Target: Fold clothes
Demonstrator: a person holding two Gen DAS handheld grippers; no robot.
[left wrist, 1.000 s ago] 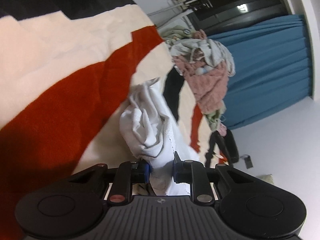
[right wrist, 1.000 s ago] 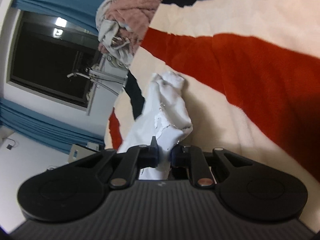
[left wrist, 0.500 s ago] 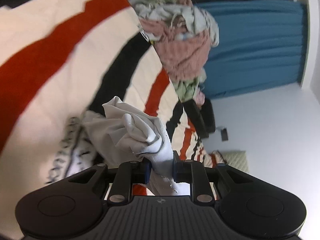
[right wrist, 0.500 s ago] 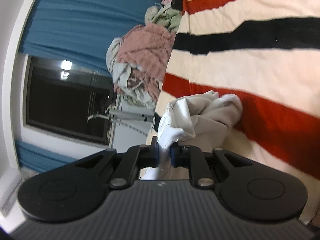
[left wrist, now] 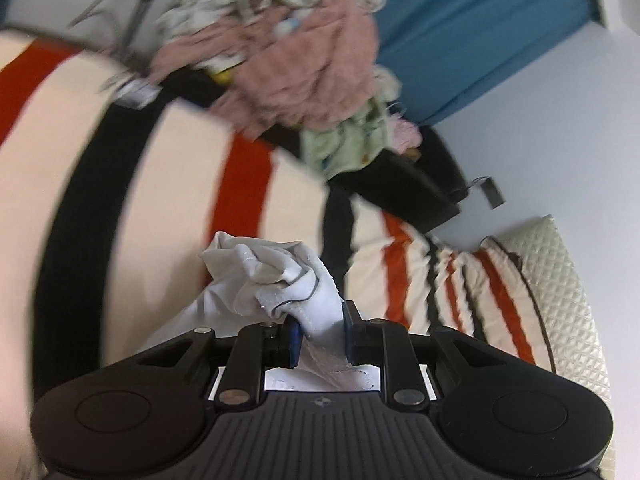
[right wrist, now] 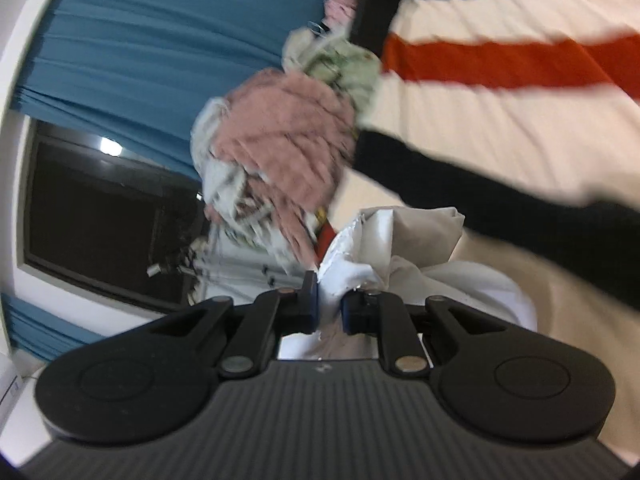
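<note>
A crumpled white garment (left wrist: 276, 280) is bunched just ahead of my left gripper (left wrist: 320, 330), which is shut on a fold of it. The same white garment (right wrist: 404, 248) shows in the right wrist view, where my right gripper (right wrist: 330, 304) is shut on another edge of it. Both views are tilted and blurred. The garment is held above a cream bedspread with red and black stripes (left wrist: 180, 208), also seen in the right wrist view (right wrist: 500, 128).
A pile of clothes with a pink fuzzy piece (left wrist: 304, 64) lies at the far side of the bed, also in the right wrist view (right wrist: 288, 132). Blue curtains (left wrist: 472, 32), a dark window (right wrist: 100, 216), a quilted cream headboard (left wrist: 560, 280) and a white wall surround it.
Both grippers have swung and lifted with the white garment still held. The views now point across the bed toward the clothes pile, and the garment hangs further off the bedspread.
</note>
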